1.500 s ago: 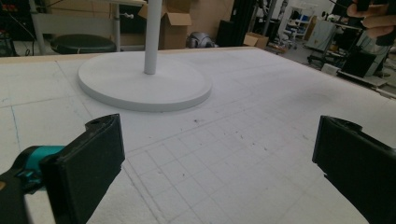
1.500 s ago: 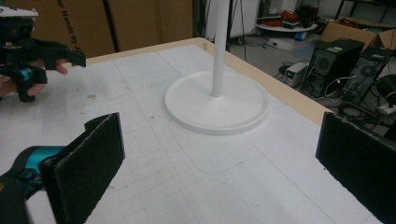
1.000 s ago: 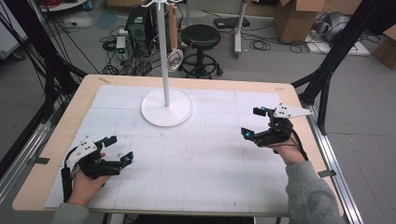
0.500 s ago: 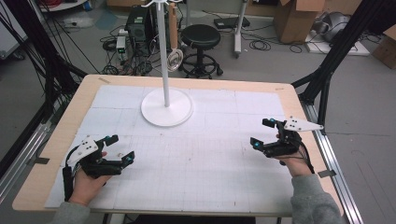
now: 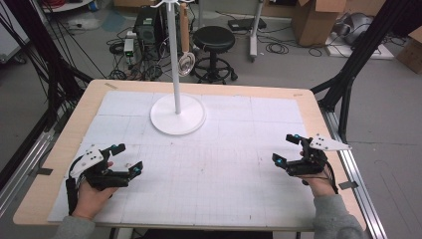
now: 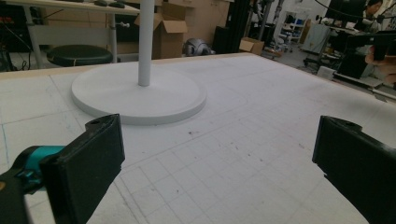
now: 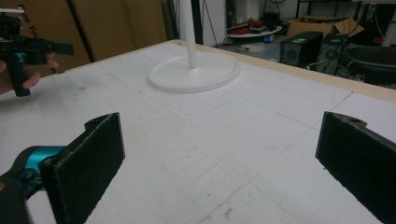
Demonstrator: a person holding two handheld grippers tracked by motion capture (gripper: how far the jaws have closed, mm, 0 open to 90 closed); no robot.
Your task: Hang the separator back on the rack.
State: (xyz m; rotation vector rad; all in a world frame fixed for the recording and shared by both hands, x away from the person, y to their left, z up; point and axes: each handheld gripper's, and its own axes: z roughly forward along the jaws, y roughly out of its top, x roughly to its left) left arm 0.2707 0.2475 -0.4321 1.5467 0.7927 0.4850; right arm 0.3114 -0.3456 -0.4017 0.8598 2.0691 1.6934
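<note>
Black pads stand wide apart on both of your tools, with nothing between them: the left claw (image 5: 130,158) rests low over the near left of the surface (image 5: 224,174), and the right claw (image 5: 287,148) sits near its right edge. Both point roughly toward the white stand (image 5: 177,117), well apart from either claw, at the far middle of the gridded mat. A metal ladle with a wooden handle (image 5: 185,55) hangs from the top of that stand, bowl down, beside the pole.

If the ladle is what you are after, my judgement is to reach with one claw only, come in level with the handle rather than the shiny bowl, and close across the wood; lift upward first so the hook clears before you pull away. Steady the round base with the other claw if the pole rocks.

From above you get the hanging ladle and both hands at once. Each gripper view loses the ladle but shows the base rim close up, and the right gripper view catches your left hand (image 7: 18,70) farther off.
</note>
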